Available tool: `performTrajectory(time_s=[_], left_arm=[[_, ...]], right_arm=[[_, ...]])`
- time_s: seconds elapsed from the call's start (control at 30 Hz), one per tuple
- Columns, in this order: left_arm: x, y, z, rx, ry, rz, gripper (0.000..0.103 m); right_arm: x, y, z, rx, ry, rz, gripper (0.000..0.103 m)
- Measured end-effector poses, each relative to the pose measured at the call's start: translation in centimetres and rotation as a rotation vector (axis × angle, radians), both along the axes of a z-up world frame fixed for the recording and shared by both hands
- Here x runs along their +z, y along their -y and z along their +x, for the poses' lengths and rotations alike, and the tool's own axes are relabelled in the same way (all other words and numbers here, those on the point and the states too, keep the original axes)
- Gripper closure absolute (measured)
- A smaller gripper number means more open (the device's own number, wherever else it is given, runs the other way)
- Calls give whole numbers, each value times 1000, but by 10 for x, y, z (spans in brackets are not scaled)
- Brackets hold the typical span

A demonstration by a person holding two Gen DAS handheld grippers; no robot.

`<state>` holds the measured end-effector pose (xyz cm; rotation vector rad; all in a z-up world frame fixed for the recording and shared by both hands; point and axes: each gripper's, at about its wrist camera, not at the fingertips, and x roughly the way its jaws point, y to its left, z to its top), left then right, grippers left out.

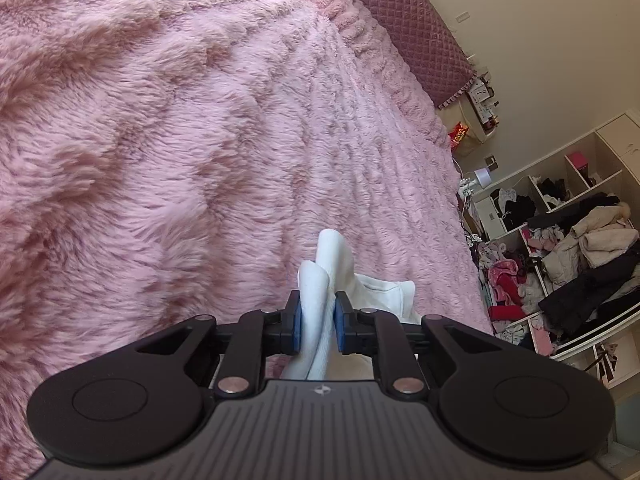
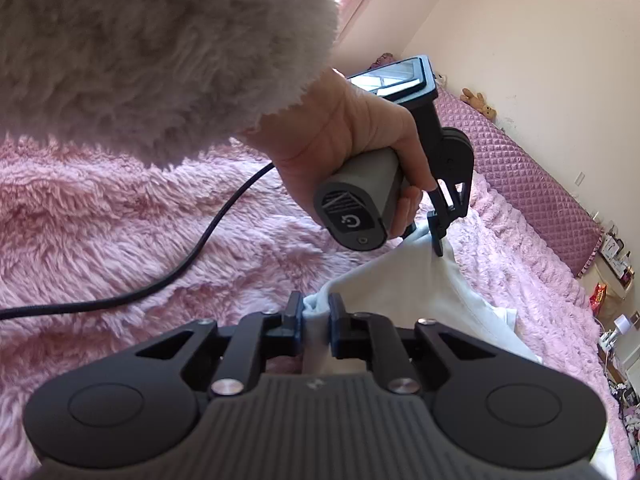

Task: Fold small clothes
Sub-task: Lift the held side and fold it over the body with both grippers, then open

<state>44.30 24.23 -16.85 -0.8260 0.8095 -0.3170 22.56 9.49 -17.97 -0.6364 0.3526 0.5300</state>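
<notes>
A small white garment (image 2: pixel 404 292) hangs above a fluffy pink blanket (image 1: pixel 180 140). My left gripper (image 1: pixel 316 320) is shut on a bunched edge of the white garment (image 1: pixel 332 276), which sticks up between its blue pads. My right gripper (image 2: pixel 316 320) is shut on another edge of the same garment. In the right wrist view the left gripper (image 2: pixel 438 240) shows ahead, held by a hand in a fuzzy sleeve, pinching the garment's far edge. The cloth stretches between the two grippers.
A quilted purple headboard (image 1: pixel 404 28) runs along the wall. Open shelves piled with clothes (image 1: pixel 572 260) stand beyond the bed's edge. A black cable (image 2: pixel 168 272) lies across the blanket. Small stuffed toys (image 2: pixel 478 104) sit on the headboard.
</notes>
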Motion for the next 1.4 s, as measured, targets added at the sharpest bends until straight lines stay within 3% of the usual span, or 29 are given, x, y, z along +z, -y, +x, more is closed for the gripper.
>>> performTrajectory(time_s=[0.4, 0.67, 1.03, 1.4], left_arm=[[76, 51, -6, -40, 55, 51, 87], [112, 128, 3, -100, 75, 98, 87], [115, 274, 18, -211, 81, 165, 87], [97, 393, 19, -343, 70, 292, 87]], right_arm=[[64, 62, -7, -120, 3, 190, 99], [104, 146, -15, -261, 23, 314, 99], [114, 293, -22, -462, 15, 425, 100], [88, 398, -31, -638, 11, 475, 100]])
